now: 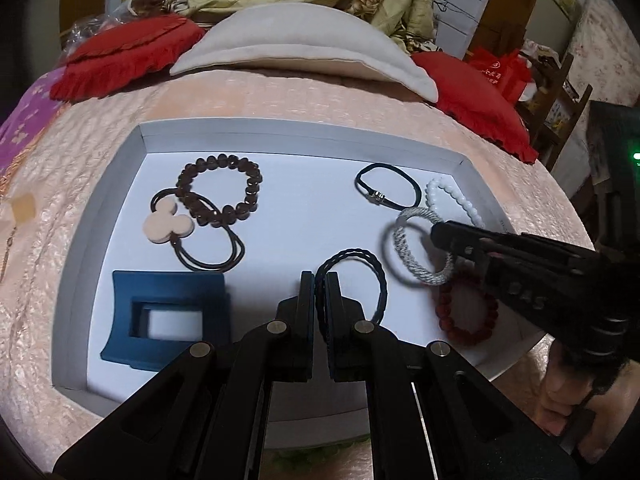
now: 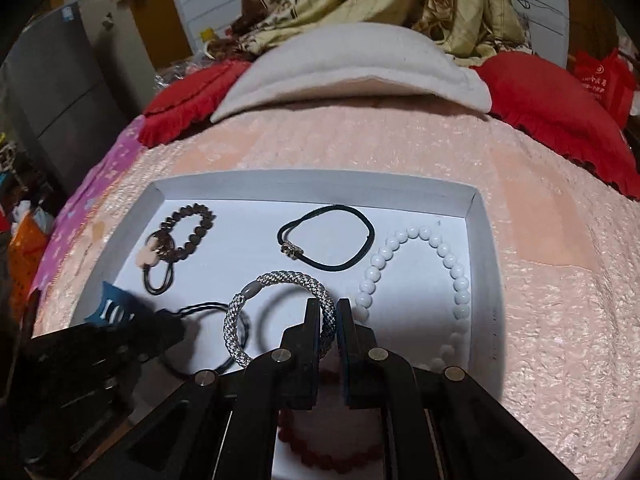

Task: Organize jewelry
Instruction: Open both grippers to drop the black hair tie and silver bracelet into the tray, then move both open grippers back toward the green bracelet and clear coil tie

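Note:
A white tray [image 1: 100, 184] lies on a pink bedspread and holds jewelry. My left gripper [image 1: 320, 280] is shut on a black braided hair tie [image 1: 376, 276] at the tray's front. My right gripper [image 2: 329, 308] is shut on a grey-and-white woven bracelet [image 2: 240, 308] and holds it above the tray; it also shows in the left wrist view [image 1: 404, 248]. A brown bead bracelet [image 1: 248, 196], a hair tie with a cream mouse-head charm [image 1: 166, 226], a thin black hair tie [image 1: 400, 184], a white bead bracelet [image 2: 448, 256] and a red bead bracelet [image 1: 488, 312] lie in the tray.
A blue hair claw clip [image 1: 160, 312] lies at the tray's front left. A white pillow [image 1: 288, 44] and red cushions [image 1: 120, 56] lie behind the tray. A purple cloth [image 1: 24, 124] lies to the left.

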A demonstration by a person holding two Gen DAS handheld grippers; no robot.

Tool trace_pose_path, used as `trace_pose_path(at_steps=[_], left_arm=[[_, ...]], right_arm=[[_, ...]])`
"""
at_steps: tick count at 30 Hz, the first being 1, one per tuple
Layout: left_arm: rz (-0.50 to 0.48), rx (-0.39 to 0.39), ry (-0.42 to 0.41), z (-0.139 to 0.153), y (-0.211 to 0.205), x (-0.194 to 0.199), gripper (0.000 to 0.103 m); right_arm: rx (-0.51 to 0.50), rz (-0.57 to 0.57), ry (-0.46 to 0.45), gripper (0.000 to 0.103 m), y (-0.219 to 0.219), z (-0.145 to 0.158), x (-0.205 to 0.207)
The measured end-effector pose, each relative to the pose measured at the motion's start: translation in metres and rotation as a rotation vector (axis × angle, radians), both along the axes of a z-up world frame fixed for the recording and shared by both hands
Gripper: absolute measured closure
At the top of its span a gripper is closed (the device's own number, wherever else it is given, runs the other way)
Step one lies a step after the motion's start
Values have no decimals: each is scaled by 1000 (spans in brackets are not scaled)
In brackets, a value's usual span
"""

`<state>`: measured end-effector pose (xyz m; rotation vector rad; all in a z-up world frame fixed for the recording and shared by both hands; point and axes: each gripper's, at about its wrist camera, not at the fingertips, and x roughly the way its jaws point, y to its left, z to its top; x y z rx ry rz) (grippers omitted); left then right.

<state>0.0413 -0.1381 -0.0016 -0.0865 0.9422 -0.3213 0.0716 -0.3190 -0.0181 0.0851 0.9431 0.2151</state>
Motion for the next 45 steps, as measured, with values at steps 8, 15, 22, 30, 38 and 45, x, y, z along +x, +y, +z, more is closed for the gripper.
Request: trace_pose_path(at_steps=[8,15,22,30,38,45], left_arm=[[11,15,39,-4,1,1,99],[39,5,22,1,7,2,68],[40,8,14,2,6,1,68],[58,48,-83,15,4,-8,50],[25,17,-134,37,22,-53,37],[55,16,-92,23,48,-100,33]], right_arm=[[-31,-31,18,96,7,-10,9],[5,-40,-1,84,2,-8,9],[-10,-30,-74,65,3,8,-5],[-36,-33,-54,58,-7,16,-32],[16,-13,-117,19,-18,24,-100],[-23,-41,-207,10,-26,39,-152]])
